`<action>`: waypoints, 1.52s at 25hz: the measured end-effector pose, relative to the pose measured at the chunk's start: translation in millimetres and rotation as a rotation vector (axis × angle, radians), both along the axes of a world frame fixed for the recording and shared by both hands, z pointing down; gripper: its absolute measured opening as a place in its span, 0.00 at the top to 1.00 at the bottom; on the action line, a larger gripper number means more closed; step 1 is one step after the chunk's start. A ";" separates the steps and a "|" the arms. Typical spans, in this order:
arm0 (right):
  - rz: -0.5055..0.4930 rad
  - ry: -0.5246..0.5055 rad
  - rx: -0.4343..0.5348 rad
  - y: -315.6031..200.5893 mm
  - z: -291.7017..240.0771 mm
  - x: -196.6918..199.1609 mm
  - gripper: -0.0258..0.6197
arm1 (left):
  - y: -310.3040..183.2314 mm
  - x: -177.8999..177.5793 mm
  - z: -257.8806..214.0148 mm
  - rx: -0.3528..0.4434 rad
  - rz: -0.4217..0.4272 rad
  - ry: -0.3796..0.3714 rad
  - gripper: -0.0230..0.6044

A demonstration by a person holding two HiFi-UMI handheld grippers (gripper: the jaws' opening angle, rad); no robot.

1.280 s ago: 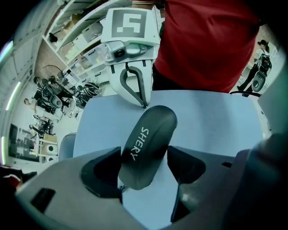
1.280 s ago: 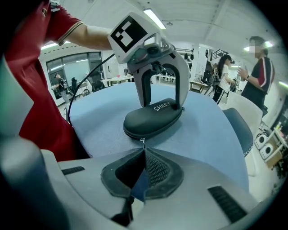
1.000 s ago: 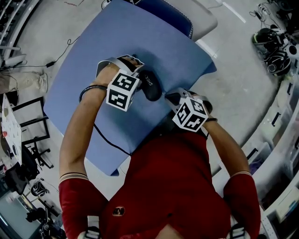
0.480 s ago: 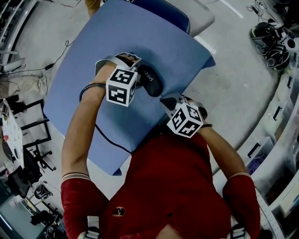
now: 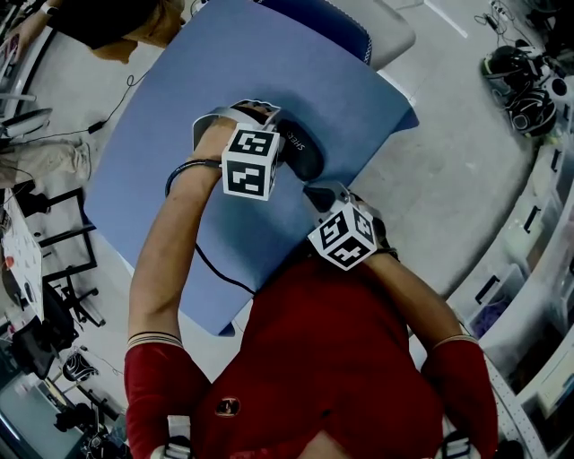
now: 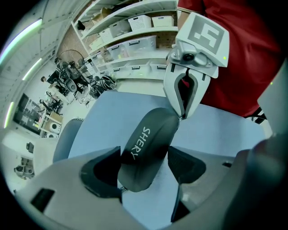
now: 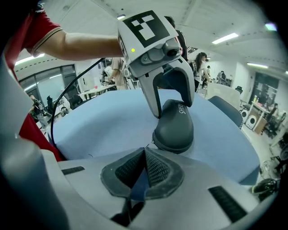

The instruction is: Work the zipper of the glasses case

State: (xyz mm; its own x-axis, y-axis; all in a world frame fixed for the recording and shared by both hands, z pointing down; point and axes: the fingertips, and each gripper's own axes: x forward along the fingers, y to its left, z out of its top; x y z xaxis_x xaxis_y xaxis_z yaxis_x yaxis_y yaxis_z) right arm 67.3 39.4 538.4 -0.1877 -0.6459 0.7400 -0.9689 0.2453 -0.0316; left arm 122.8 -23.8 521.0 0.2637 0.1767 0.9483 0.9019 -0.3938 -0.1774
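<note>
A dark grey glasses case (image 5: 300,154) printed "SHERY" lies on the blue tabletop (image 5: 170,125). My left gripper (image 5: 283,142) points steeply down and is shut on the case's far half; its pads (image 6: 104,167) press both sides of the case (image 6: 144,148). My right gripper (image 5: 314,190) is shut, its tips (image 7: 145,150) meeting at the case's near end (image 7: 173,134). A thin zipper pull (image 7: 149,144) runs from the case's seam into those tips. In the left gripper view the right gripper (image 6: 182,116) touches that same end.
A black cable (image 5: 215,269) trails over the table's near side. A blue padded chair (image 5: 345,31) stands beyond the far edge. Helmets and gear (image 5: 525,90) lie on the floor at right; a person (image 5: 117,22) stands at top left. Shelves with bins (image 6: 135,31) line the wall.
The right gripper has moved left, closer to the case's near end, and rolled. The left gripper has rolled and turned the case a little; it stays clamped.
</note>
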 end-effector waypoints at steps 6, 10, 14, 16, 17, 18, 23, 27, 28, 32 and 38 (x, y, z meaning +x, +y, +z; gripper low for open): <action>0.089 -0.053 0.004 -14.1 -0.5 0.5 0.96 | 0.5 5.4 0.8 -0.031 -0.067 0.012 0.47; 0.103 -0.045 0.015 -17.8 -2.5 -5.4 0.96 | 0.0 1.8 -1.3 -0.038 -0.071 0.032 0.47; 0.103 -0.015 0.003 -14.1 0.8 -1.3 0.96 | 0.7 5.5 -1.3 -0.057 -0.104 0.072 0.47; 0.088 -0.026 -0.009 -5.8 3.9 4.5 0.92 | 5.0 9.3 -0.2 -0.044 -0.104 0.081 0.47; 0.078 -0.032 -0.012 -1.5 4.0 7.0 0.89 | 6.6 10.5 -0.4 -0.038 -0.106 0.085 0.47; 0.068 -0.037 -0.013 1.8 2.8 8.2 0.88 | 6.9 10.6 -1.5 -0.035 -0.110 0.090 0.47; 0.045 -0.053 0.021 9.5 -19.7 13.1 0.88 | 0.0 1.6 -19.5 -0.070 -0.175 0.145 0.47; 0.021 -0.058 0.085 9.0 -42.7 26.8 0.88 | -0.4 1.4 -41.3 -0.169 -0.307 0.240 0.47; 0.013 -0.056 0.102 7.5 -48.9 30.5 0.88 | -0.2 1.5 -47.6 -0.202 -0.348 0.270 0.47; -0.024 -0.049 0.174 -8.0 -76.3 44.0 0.89 | -5.1 -1.1 -74.4 -0.331 -0.514 0.400 0.47; -0.077 -0.049 0.293 -47.4 -114.9 49.0 0.91 | -20.9 -20.3 -109.8 -0.459 -0.731 0.585 0.47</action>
